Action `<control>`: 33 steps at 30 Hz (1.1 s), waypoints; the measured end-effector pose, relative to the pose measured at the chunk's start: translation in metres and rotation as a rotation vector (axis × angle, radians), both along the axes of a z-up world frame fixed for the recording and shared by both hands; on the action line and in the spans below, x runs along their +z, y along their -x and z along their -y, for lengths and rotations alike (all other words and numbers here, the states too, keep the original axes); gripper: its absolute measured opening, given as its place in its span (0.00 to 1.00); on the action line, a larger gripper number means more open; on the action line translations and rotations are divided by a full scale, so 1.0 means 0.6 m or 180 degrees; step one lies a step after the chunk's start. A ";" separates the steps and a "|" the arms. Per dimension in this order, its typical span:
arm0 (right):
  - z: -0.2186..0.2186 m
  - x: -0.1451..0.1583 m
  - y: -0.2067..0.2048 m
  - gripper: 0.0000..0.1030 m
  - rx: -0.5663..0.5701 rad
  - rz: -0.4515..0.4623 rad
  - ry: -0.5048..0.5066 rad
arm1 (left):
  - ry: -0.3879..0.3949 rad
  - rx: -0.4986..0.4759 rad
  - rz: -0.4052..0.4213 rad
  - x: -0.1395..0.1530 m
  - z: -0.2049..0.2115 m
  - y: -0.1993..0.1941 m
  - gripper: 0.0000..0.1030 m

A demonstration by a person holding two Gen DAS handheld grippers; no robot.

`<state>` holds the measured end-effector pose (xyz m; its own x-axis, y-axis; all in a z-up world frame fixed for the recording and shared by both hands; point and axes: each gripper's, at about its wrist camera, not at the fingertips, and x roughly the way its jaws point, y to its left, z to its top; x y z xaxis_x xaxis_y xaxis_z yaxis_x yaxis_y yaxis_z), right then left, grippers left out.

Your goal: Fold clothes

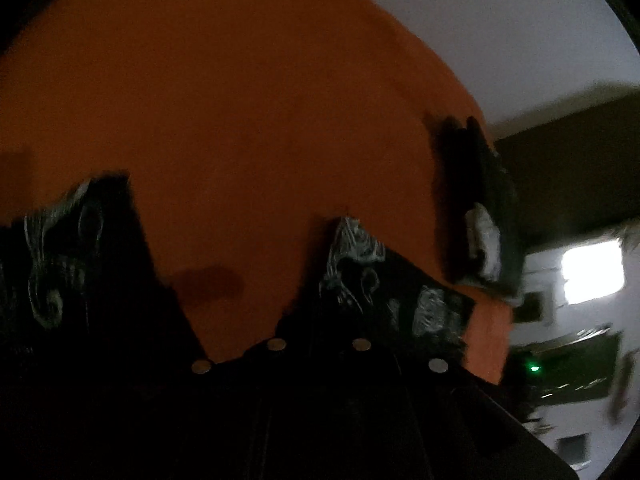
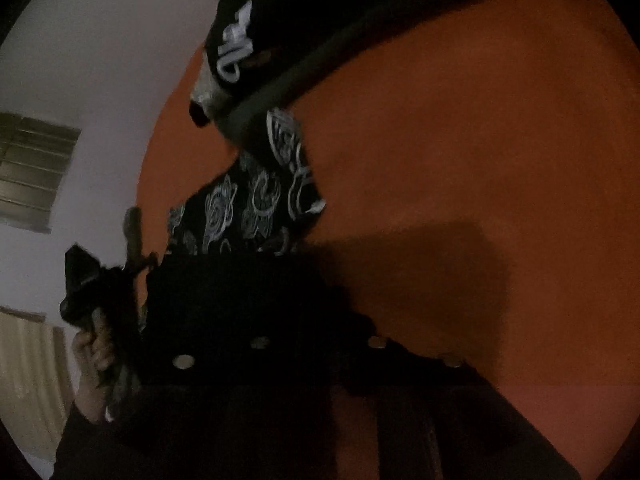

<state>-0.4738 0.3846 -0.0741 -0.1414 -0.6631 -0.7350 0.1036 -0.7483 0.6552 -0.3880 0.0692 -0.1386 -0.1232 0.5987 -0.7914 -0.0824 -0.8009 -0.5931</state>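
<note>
The room is dim and both views are blurred. A black garment [image 1: 360, 280] with a white swirling print lies on an orange surface [image 1: 240, 100], near its edge by the pale wall [image 1: 500, 20].

Seen from the right wrist, the garment's [image 2: 256, 204] long axis runs from just ahead of the right gripper [image 2: 280, 264] up and away. Its far end carries a plain dark band that slants from lower left to upper right, with white lettering beyond it.

The left gripper [image 1: 344, 232] points steeply down at the surface. Its fingers are clenched, and printed cloth is bunched at their tips, so they are grasping the garment. More of the print rises at the left of that view.

The right gripper's fingers are lost in shadow under the cloth, and I cannot tell whether they are clenched or released. A hand [image 2: 90, 356] holding the left gripper shows at that view's left edge, before a shuttered window [image 2: 32, 172].
</note>
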 end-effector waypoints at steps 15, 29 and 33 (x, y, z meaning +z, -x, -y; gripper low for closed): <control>-0.016 0.023 -0.011 0.55 -0.0071 -0.0014 -0.0186 | 0.1333 -0.0839 -0.0367 -0.044 -0.148 -0.068 0.04; -0.030 0.078 -0.089 0.55 0.0138 -0.0119 -0.0153 | 0.0707 0.0178 -0.1014 0.143 0.047 -0.218 0.31; -0.009 0.100 -0.156 0.55 0.0550 -0.0086 -0.0284 | 0.0742 -0.0036 -0.0917 0.161 0.095 -0.296 0.54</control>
